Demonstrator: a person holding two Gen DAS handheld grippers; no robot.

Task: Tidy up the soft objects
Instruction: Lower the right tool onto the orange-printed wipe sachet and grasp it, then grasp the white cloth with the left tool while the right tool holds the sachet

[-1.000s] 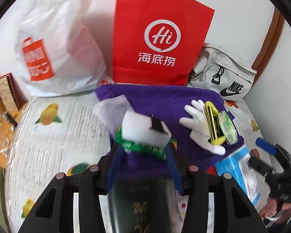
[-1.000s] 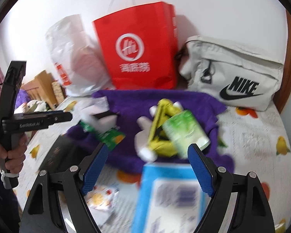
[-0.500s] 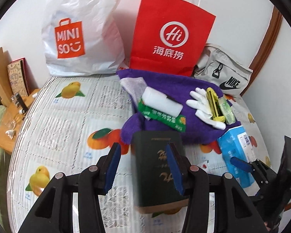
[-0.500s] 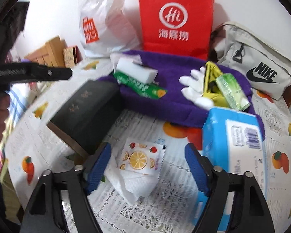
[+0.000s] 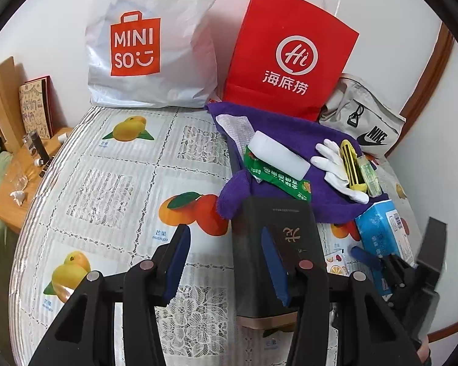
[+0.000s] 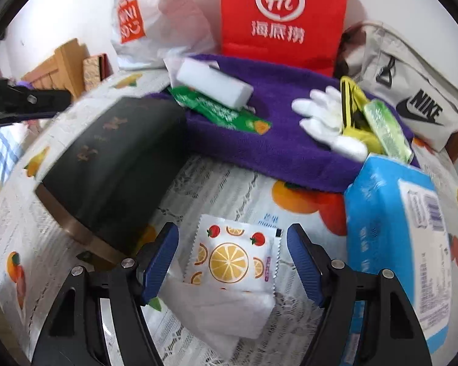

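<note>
A purple towel lies at the back of the table. On it rest a white sponge block, a green packet, a white glove and a yellow-green item. My left gripper is open and empty, beside a dark box. My right gripper is open around a small lemon-print packet that lies on white tissue.
A blue tissue pack lies at the right. A red paper bag, a white MINISO bag and a Nike pouch stand at the back wall. A wooden shelf is to the left.
My left gripper let go of the white sponge and green packet on the towel and pulled back to the left. My right gripper drew back and lowered around the lemon-print packet.
</note>
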